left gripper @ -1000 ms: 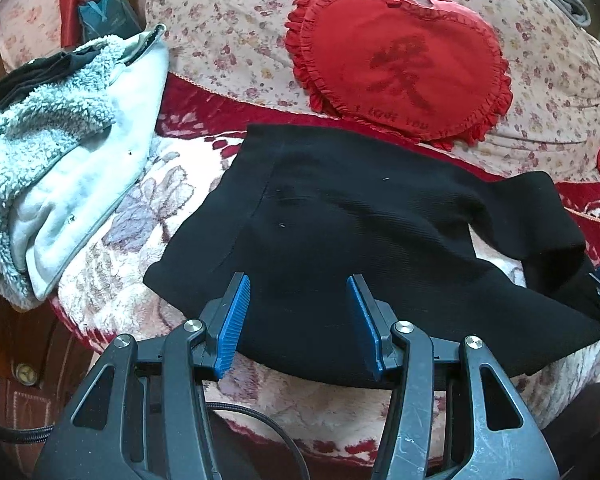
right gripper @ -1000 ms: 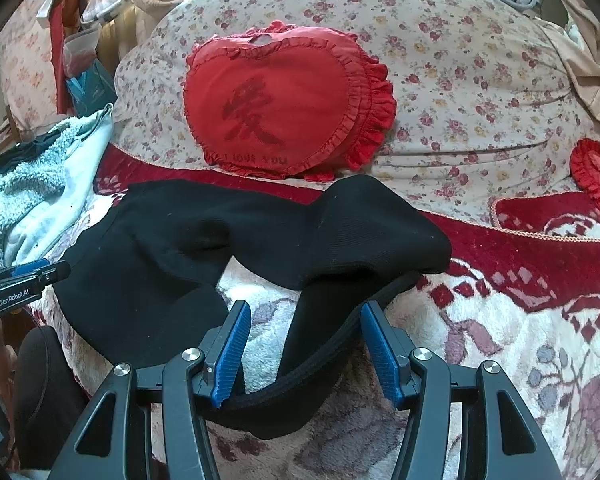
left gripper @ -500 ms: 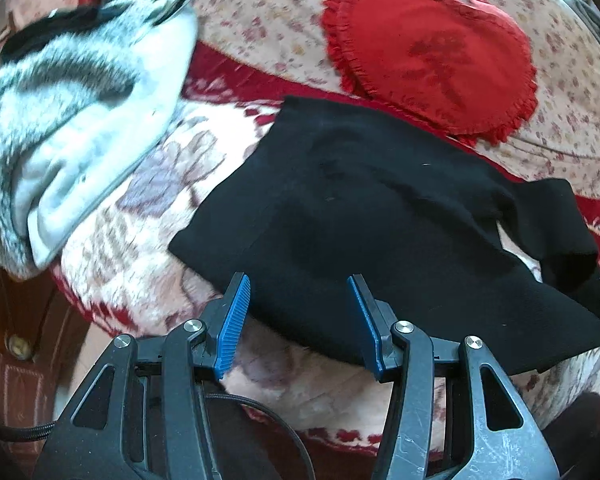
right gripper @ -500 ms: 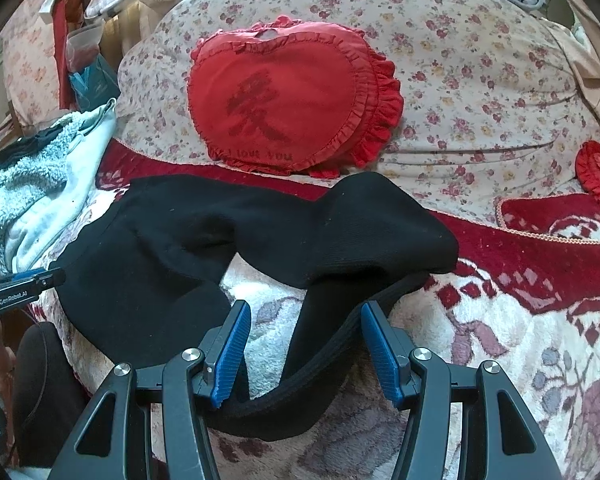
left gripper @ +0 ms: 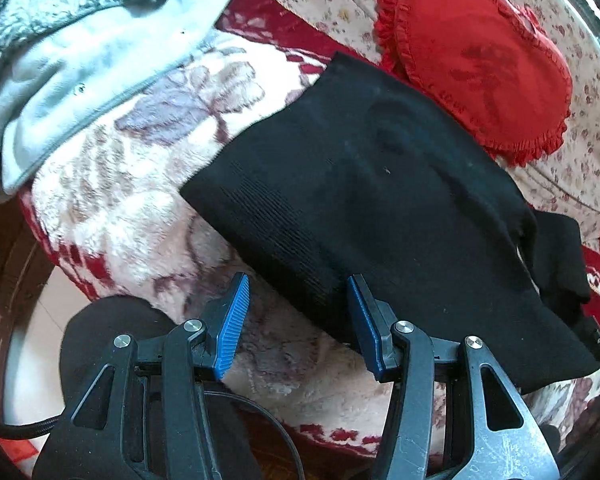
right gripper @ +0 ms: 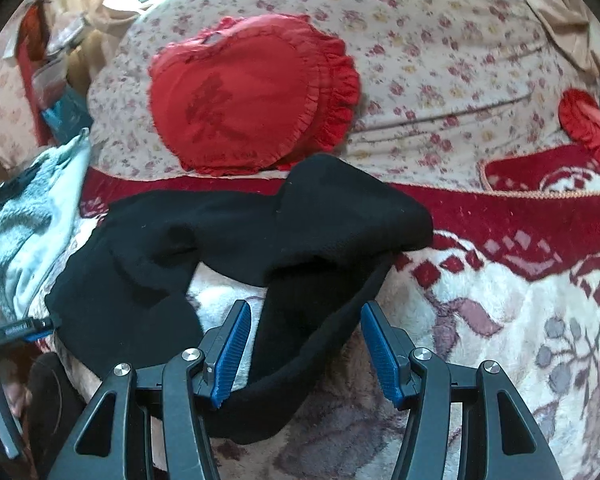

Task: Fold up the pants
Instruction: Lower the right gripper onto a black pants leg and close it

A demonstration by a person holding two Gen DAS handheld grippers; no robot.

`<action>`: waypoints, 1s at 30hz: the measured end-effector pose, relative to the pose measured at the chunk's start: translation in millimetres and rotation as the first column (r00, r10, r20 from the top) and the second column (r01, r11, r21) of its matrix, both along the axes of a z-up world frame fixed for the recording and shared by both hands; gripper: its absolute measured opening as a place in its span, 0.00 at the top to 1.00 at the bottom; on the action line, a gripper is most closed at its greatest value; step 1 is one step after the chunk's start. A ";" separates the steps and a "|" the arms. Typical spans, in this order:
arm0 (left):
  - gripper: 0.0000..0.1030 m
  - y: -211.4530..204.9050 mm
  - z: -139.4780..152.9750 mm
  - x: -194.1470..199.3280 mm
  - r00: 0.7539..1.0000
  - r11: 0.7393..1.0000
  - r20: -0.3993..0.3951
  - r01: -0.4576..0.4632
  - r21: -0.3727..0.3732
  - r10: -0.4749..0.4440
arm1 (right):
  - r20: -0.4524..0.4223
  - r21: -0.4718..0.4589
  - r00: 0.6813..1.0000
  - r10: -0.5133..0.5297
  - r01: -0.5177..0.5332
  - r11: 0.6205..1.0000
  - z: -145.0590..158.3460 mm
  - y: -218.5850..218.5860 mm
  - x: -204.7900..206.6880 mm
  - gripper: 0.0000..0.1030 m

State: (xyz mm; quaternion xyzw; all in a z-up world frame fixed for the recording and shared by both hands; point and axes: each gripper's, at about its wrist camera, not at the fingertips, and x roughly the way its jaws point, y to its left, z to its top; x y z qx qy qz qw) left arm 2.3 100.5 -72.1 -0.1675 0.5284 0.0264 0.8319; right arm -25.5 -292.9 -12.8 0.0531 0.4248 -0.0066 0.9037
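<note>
The black pants (left gripper: 380, 208) lie folded and rumpled on a red and cream floral blanket (left gripper: 112, 200). My left gripper (left gripper: 296, 320) is open and empty, its blue pads straddling the near edge of the pants' left end. In the right wrist view the pants (right gripper: 260, 240) spread from the left to a humped end at the centre. My right gripper (right gripper: 304, 352) is open and empty, its pads on either side of the black band end that hangs toward me. The left gripper's tip (right gripper: 24, 330) shows at the far left.
A red heart-shaped cushion (right gripper: 252, 100) leans on the floral backrest (right gripper: 440, 60) behind the pants. A grey fleece garment (left gripper: 80, 40) lies to the left. A second red cushion (right gripper: 588, 120) is at the right. The blanket's front edge drops to dark wood and floor (left gripper: 20, 320).
My left gripper has swung left and lower, toward the pants' left corner and the blanket edge. My right gripper has edged slightly closer to the band end. Both stayed open.
</note>
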 end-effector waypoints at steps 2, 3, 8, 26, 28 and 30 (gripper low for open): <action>0.52 -2.9 -0.9 1.4 1.000 1.000 0.001 0.007 -0.006 -0.007 | 0.007 0.001 1.000 -0.023 0.023 1.000 1.7 -7.5 -0.6 0.47; 0.52 -4.4 -1.7 2.4 1.000 0.999 -0.009 0.006 -0.038 -0.006 | 0.006 0.006 0.999 -0.042 0.042 0.999 1.9 -13.8 0.4 0.47; 0.44 -13.4 -4.3 10.4 1.000 0.999 -0.014 0.027 -0.040 -0.027 | -0.064 0.057 0.995 -0.081 0.085 0.995 -15.1 -41.6 23.6 0.46; 0.41 -26.3 -3.4 11.3 0.999 0.999 -0.017 0.047 -0.010 -0.047 | 0.188 0.040 0.974 -0.126 0.121 0.992 62.0 -99.9 -41.1 0.94; 0.41 -28.7 -3.2 10.3 0.998 0.999 -0.013 0.054 0.001 -0.054 | 0.060 0.000 0.985 -0.162 0.162 0.987 33.6 -108.0 -54.7 0.94; 0.41 -27.8 -3.1 9.9 0.998 0.998 -0.017 0.058 -0.007 -0.058 | -0.083 -0.025 0.982 -0.170 0.168 0.985 1.0 -111.2 -68.9 0.94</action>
